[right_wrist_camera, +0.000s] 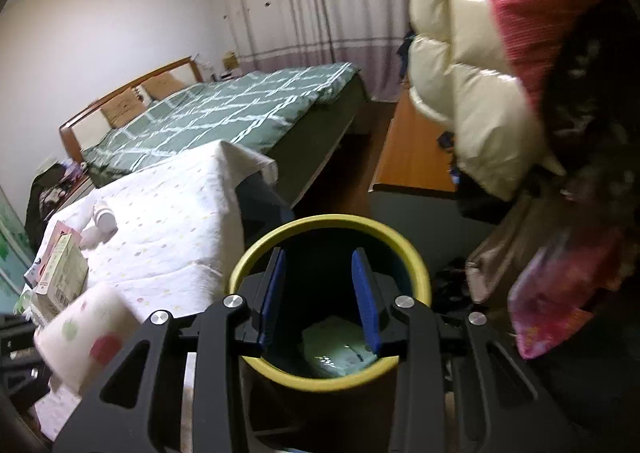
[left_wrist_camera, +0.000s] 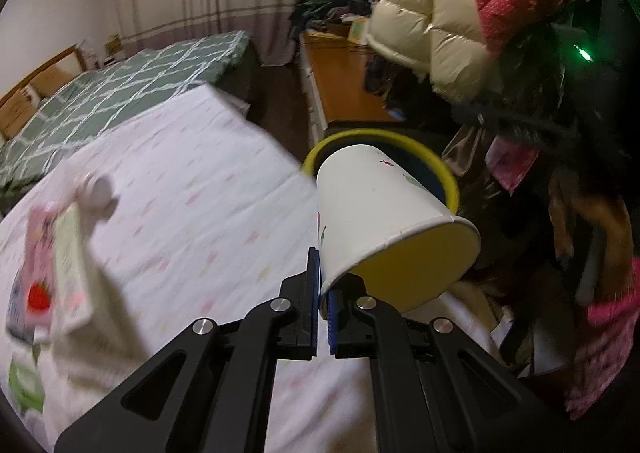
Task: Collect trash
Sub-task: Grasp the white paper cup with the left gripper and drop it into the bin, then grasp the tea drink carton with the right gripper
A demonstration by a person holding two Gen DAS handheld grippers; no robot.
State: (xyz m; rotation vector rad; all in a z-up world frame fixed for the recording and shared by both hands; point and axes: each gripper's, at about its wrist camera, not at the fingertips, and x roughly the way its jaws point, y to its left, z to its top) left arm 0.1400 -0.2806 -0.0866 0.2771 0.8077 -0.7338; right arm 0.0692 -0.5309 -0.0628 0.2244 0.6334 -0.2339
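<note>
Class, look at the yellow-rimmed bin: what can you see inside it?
Inside the bin, one pale green crumpled packet lies on the bottom. The right gripper covers part of the inside; the rest is dark.

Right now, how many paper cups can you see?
2. One white paper cup is pinched by its rim in the left tongs; another dotted paper cup lies blurred on the table's near edge. More may be hidden.
</note>
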